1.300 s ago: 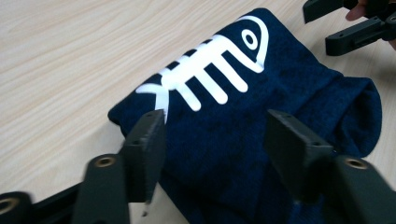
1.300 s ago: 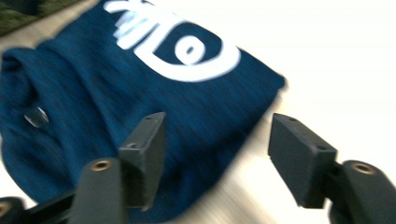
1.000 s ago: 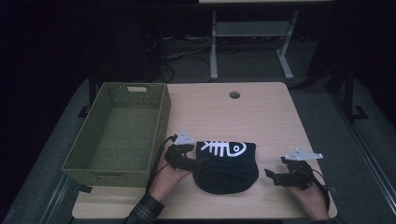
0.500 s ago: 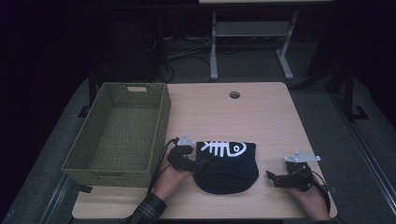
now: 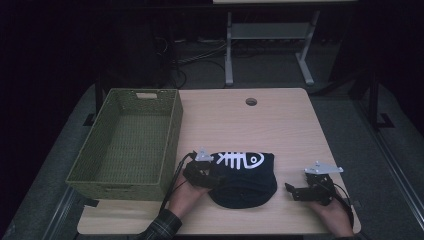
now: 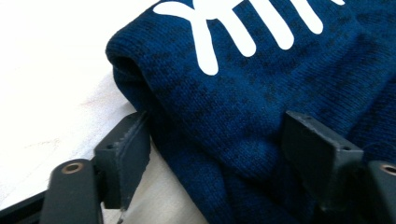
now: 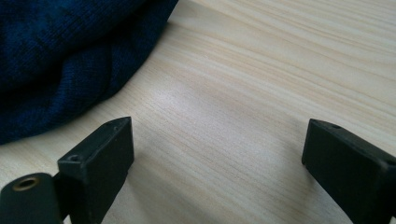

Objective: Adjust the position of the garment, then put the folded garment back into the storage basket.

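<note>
**Left claw straddles the hat's edge**

The hat (image 5: pixel 244 176) lies at the table's (image 5: pixel 280 125) 6 o'clock, right of the basket (image 5: pixel 125 145). The left gripper (image 6: pixel 219 154), jaws just narrowing, straddles its folded edge without clamping. The right gripper (image 7: pixel 215 158) gapes wide over bare wood at the hat's 3 o'clock.

The room is dark. A pale wooden counter (image 5: pixel 280 130) with a round cable hole (image 5: pixel 251 102) stands on grey floor (image 5: pixel 360 125); behind it, a white metal frame (image 5: pixel 270 45) and tangled cables (image 5: pixel 195 60).
</note>
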`<state>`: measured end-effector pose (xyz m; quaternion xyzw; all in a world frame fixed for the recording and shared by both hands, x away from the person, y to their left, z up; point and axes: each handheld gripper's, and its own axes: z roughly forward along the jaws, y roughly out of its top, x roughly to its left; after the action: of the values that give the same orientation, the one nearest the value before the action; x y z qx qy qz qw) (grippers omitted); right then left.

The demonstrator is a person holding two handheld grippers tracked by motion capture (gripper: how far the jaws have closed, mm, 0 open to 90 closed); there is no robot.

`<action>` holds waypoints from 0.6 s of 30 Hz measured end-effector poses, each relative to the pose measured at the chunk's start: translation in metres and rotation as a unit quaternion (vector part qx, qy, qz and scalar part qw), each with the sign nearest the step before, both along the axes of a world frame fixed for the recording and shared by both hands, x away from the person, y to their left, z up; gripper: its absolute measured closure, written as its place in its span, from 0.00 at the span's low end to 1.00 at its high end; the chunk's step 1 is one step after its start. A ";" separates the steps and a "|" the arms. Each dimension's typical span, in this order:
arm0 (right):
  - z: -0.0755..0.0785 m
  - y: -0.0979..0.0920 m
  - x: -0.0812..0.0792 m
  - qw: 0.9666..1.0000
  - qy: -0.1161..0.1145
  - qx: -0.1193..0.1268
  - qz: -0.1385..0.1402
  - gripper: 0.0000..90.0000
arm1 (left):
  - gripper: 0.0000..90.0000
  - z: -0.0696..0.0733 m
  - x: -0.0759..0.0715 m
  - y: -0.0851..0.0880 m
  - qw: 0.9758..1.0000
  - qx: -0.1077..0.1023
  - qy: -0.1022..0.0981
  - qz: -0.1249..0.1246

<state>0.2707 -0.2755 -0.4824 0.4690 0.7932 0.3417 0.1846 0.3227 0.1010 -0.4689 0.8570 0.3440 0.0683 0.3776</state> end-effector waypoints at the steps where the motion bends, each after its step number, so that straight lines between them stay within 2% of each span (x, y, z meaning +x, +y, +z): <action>1: 0.000 0.000 0.000 1.000 0.000 0.000 0.000 0.10 | 0.32 0.000 0.000 0.000 1.000 -0.001 0.001 -0.001; 7: 0.000 0.000 0.000 1.000 0.000 0.000 0.000 0.10 | 0.50 0.001 -0.001 0.000 1.000 -0.013 0.013 -0.016; 18: 0.000 0.000 0.000 1.000 0.000 0.000 0.000 0.10 | 0.68 0.001 0.000 0.000 0.999 -0.029 0.027 -0.031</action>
<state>0.2706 -0.2754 -0.4824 0.4687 0.7934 0.3417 0.1843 0.3228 0.1012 -0.4681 0.8572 0.3296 0.0232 0.3950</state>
